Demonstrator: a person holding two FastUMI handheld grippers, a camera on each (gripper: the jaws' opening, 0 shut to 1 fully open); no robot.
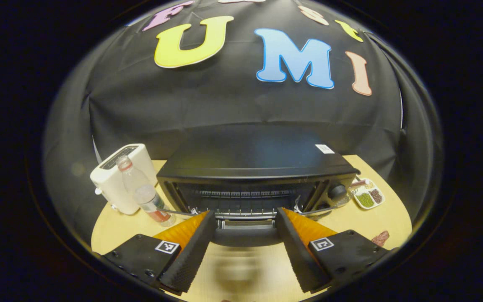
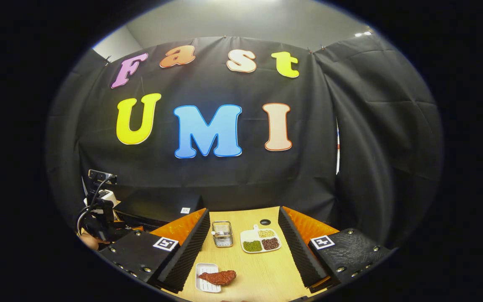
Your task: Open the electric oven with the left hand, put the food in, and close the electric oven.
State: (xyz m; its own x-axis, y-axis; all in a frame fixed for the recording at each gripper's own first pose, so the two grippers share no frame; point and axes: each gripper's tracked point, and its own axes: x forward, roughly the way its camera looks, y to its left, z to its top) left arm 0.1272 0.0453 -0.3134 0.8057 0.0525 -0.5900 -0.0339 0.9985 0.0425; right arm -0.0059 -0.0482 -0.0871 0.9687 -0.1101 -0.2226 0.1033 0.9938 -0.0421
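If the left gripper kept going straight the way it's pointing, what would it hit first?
Probably the oven door handle, which lies between the open left gripper's fingers; behind it come the wire rack and the open cavity. Depth is hard to judge.

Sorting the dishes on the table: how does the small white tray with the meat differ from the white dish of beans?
The small white tray is a plain rectangle holding one reddish-brown piece of meat; the white dish of beans is divided into compartments of green, yellow and dark beans. The tray lies nearer the right tongs. Both are white and rest on the wooden table.
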